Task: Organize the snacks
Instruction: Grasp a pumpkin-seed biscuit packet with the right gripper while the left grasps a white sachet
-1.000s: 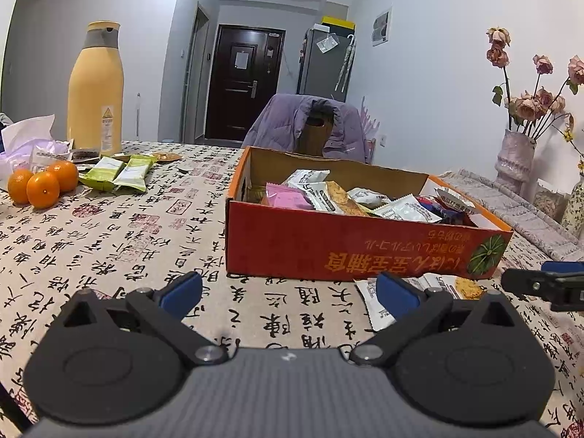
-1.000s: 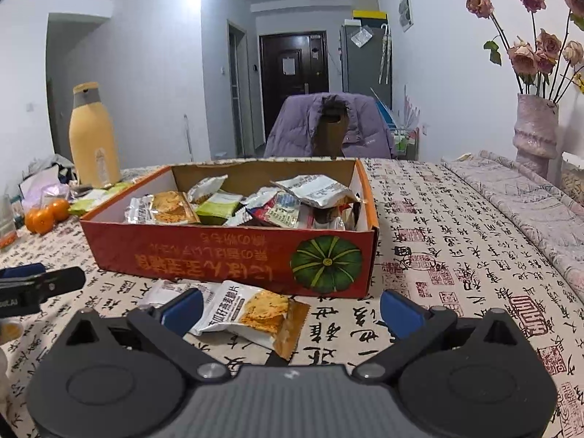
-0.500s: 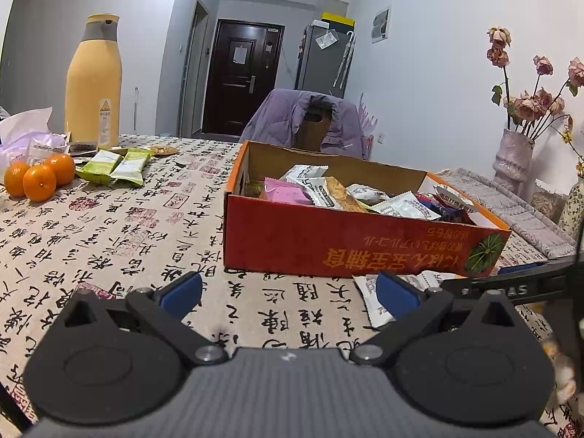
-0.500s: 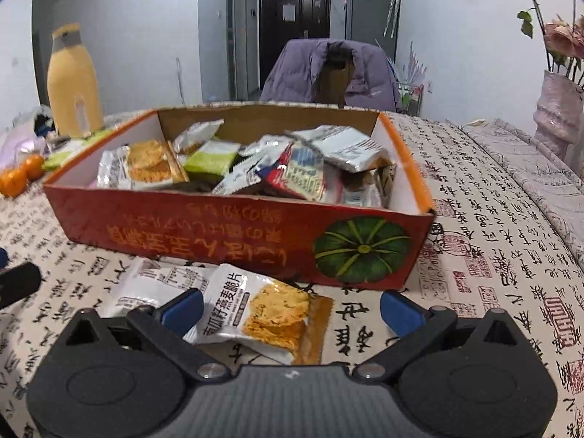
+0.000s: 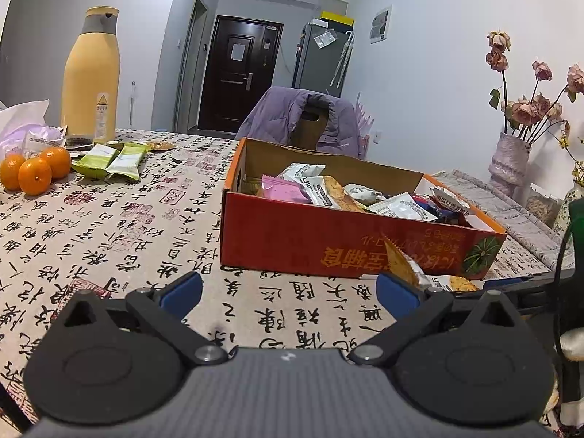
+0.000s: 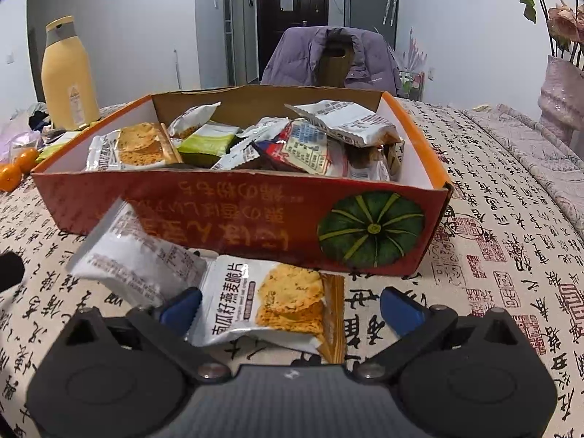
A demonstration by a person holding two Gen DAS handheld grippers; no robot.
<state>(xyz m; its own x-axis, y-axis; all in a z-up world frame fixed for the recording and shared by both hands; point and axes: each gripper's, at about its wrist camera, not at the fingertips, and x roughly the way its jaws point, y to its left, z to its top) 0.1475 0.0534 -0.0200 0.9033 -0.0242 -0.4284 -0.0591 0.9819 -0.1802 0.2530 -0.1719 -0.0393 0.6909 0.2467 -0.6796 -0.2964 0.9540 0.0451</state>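
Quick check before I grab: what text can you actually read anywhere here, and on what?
"南瓜籽燕麦脆片": cracker packet lying between the open fingers of the right gripper.
Box front: large yellow characters, upside down, not readable.
White packet, packets in the box, bottle label: too small or blurred.
Tablecloth: calligraphy print, not legible.

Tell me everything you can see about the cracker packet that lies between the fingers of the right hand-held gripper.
The cracker packet is a sealed pouch that looks like glossy plastic film, white on its left part with dark Chinese print, with a picture of golden crackers and a brown band on the right. It lies nearly flat on the calligraphy tablecloth, just in front of the orange box. Its left edge is at the left finger of the open right hand-held gripper. A second white packet, tilted, overlaps its left side.
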